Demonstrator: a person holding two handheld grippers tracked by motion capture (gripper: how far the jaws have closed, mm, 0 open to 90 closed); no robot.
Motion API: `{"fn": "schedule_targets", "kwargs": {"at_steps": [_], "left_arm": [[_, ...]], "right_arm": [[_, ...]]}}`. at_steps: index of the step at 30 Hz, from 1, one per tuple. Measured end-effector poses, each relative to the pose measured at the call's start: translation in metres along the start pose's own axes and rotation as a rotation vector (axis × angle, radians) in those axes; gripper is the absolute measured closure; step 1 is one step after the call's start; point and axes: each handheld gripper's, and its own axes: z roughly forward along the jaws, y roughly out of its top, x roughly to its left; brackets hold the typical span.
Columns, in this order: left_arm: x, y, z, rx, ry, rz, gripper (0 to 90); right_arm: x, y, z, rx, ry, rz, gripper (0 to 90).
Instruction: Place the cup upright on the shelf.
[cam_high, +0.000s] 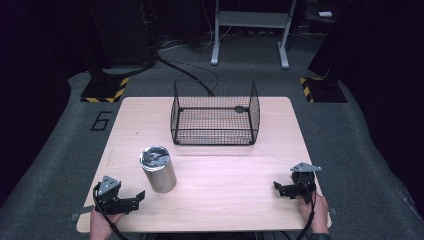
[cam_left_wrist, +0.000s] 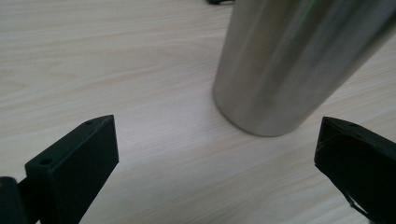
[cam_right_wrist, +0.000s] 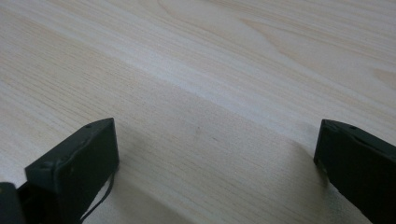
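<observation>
We note the steel cylinder (cam_high: 158, 169) upright on the table (cam_high: 225, 170), at 7 o'clock from the wire basket (cam_high: 215, 114). Left gripper (cam_high: 141, 196) at 7 o'clock of the cylinder, jaws wide, empty. Right gripper (cam_high: 276, 188) likewise wide, empty, well apart.

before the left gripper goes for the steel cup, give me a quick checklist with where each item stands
1. Left gripper open wide enough: ok, jaws stand apart in the left gripper view.
2. Steel cup upright on the table: ok.
3. Cup lined up between the jaws: not ok, it sits toward the right jaw in the left gripper view.
4. Path from gripper to cup free: ok, bare wood between.
5. Right gripper out of the way: ok, open at the table's right near edge.
6. Wire basket free to receive: ok, nothing seen inside.
</observation>
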Motion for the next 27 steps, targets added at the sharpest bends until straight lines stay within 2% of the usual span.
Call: {"fn": "schedule_targets", "kwargs": {"at_steps": [1,4,10,15,17,24,26,27], "left_arm": [[0.0,0.0,0.0,0.0,0.0,0.0,0.0],[-0.009,0.013,-0.004,-0.037,-0.03,-0.002,0.0],[-0.023,0.031,-0.006,-0.081,-0.014,0.031,0.0],[-0.032,0.04,-0.002,-0.103,-0.013,0.045,0.0],[-0.036,0.043,-0.001,-0.119,-0.027,0.047,0.0],[-0.044,0.051,0.005,-0.137,-0.044,0.067,0.0],[-0.046,0.055,0.008,-0.13,-0.018,0.059,0.0],[-0.046,0.055,0.008,-0.13,-0.018,0.059,0.0]], "right_arm": [[0.0,0.0,0.0,0.0,0.0,0.0,0.0],[0.0,0.0,0.0,0.0,-0.002,-0.002,0.0],[0.0,0.0,0.0,0.0,0.0,0.0,0.0],[0.0,0.0,0.0,-0.001,-0.003,-0.007,0.0],[-0.001,0.0,0.0,-0.002,-0.003,-0.01,0.0],[0.0,0.0,0.0,0.0,-0.003,-0.004,0.0],[0.0,0.0,0.0,-0.001,-0.003,-0.007,0.0],[0.0,0.0,0.0,-0.001,-0.003,-0.007,0.0]]}}
